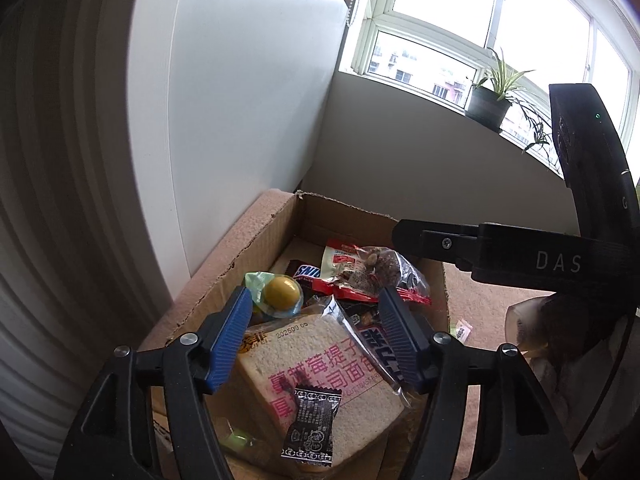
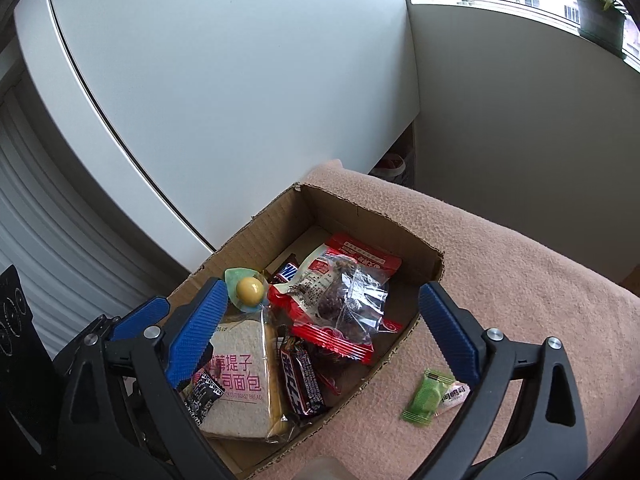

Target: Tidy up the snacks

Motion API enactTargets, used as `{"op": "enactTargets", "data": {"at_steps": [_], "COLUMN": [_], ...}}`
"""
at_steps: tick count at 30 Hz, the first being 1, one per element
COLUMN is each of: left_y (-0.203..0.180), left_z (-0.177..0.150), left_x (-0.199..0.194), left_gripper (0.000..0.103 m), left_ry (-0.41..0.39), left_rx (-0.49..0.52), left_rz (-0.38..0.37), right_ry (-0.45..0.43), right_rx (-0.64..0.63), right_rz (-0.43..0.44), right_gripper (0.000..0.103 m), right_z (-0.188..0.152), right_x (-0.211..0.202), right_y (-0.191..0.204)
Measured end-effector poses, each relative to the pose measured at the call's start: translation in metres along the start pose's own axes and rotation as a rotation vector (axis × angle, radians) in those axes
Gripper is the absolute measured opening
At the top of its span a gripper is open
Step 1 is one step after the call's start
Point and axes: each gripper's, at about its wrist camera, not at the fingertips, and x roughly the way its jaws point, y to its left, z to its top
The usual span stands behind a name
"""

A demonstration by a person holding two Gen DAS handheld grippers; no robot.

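Surface: a pinkish-tan fleece cover (image 2: pixel 500 264) lies over the seat or table under everything; its weave looks nubby and it drops away at the far edge.
Box: an open cardboard box (image 2: pixel 360 208) with torn flap edges sits on that cover, against a white panel.
Room: the white cabinet or wall panel (image 2: pixel 240 80) stands behind the box; a window (image 1: pixel 460 12) with white frames is at the upper right, with a potted plant (image 1: pixel 490 102) on its sill.
Snacks in the box: a wrapped slice of toast bread (image 1: pixel 320 372) with pink print, a small black sachet (image 1: pixel 310 424) lying on it, a yellow ball-shaped sweet (image 1: pixel 282 291) on a green wrapper, a Snickers bar (image 2: pixel 302 376), and a red-edged clear bag of dark dried fruit (image 2: pixel 340 300).
Snacks outside the box: a green sachet (image 2: pixel 428 400) and a pale pink one (image 2: pixel 452 394) lie touching each other on the cover, just beside the box's right wall.
Left gripper (image 1: pixel 316 328): released, blue pads apart above the bread, nothing pressed between them.
Right gripper (image 2: pixel 320 324): spread wide over the box, holding nothing.
Hard to make out: the box's near wall is cut off by the grippers; a second Snickers (image 1: pixel 308 271) shows only part of its lettering; a pale shape at the right edge of the left view is blurred.
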Motion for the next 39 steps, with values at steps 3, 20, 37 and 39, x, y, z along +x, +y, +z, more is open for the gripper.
{"op": "enactTargets", "data": {"at_steps": [3, 20, 37, 39], "left_y": [-0.002, -0.023, -0.023, -0.022], "left_z": [0.000, -0.001, -0.003, -0.004], "left_x": [0.001, -0.004, 0.000, 0.000], "left_gripper": [0.066, 0.066, 0.066, 0.066], "left_ry": [0.003, -0.016, -0.016, -0.013], "left_rx": [0.008, 0.019, 0.010, 0.011], "left_rz": [-0.001, -0.037, -0.035, -0.038], "right_ry": [-0.006, 0.012, 0.263, 0.275], "right_rx": [0.000, 0.127, -0.049, -0.070], "right_rz": [-0.010, -0.077, -0.110, -0.129], "right_gripper": [0.098, 0.098, 0.039, 0.034], "right_z": [0.000, -0.029, -0.051, -0.052], "right_x": [-0.009, -0.059, 0.036, 0.043], "right_y": [-0.003, -0.085, -0.066, -0.062]}}
